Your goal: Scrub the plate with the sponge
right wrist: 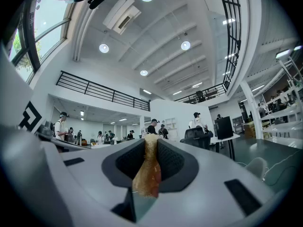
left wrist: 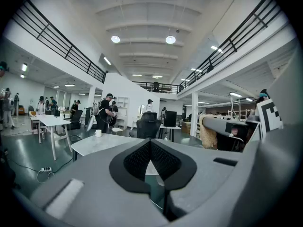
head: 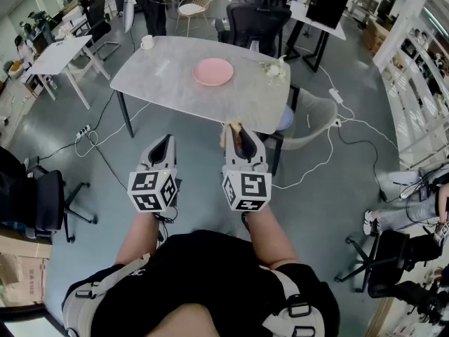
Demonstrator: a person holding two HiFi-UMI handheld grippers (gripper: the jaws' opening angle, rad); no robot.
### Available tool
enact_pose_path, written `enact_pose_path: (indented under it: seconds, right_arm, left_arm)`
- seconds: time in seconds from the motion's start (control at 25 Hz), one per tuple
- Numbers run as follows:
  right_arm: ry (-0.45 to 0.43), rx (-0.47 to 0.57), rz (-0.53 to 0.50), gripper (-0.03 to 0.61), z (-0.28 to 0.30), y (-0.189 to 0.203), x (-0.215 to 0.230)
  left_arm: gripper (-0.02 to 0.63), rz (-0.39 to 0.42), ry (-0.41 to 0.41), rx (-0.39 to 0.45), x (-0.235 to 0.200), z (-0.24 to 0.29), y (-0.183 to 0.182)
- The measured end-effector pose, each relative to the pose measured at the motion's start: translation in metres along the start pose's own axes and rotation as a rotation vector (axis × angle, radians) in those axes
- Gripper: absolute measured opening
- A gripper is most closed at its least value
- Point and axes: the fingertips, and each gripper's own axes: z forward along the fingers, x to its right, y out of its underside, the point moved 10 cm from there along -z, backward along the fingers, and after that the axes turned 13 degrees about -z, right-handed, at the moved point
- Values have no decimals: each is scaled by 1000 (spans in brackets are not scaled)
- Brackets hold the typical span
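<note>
A pink plate (head: 213, 71) lies on the grey marble table (head: 165, 79), right of its middle. Both grippers are held out in front of the person, short of the table's near edge. My right gripper (head: 234, 129) is shut on a yellow-brown sponge (head: 231, 126); in the right gripper view the sponge (right wrist: 148, 169) stands pinched upright between the jaws of the gripper (right wrist: 150, 140). My left gripper (head: 163, 141) is to its left, shut with nothing in it; its pads meet in the left gripper view (left wrist: 150, 142). That view also shows the sponge (left wrist: 207, 135) off to the right.
A white cup (head: 147, 41) stands at the table's far left corner and a small pale clump (head: 273, 69) lies near its right edge. Black office chairs (head: 256, 18) stand behind the table, a translucent chair (head: 312, 114) at its right. Cables run across the floor. People stand at the back.
</note>
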Motion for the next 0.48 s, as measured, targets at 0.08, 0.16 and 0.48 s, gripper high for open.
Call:
enact_pose_path:
  seconds: [0.08,0.16,0.48]
  right_arm:
    - [2,-2,3,74,-1,-1,-6]
    - [3,-5,12,74,-3,-2,-12]
    - [-2,-2,21,75,-2,-6,-41]
  left_arm:
    - [3,2,-1,-4,-3,-3,0]
    - [3,2,-2,-6,-5,-7,0]
    - [3,1,-2,0,-27,-23,-4]
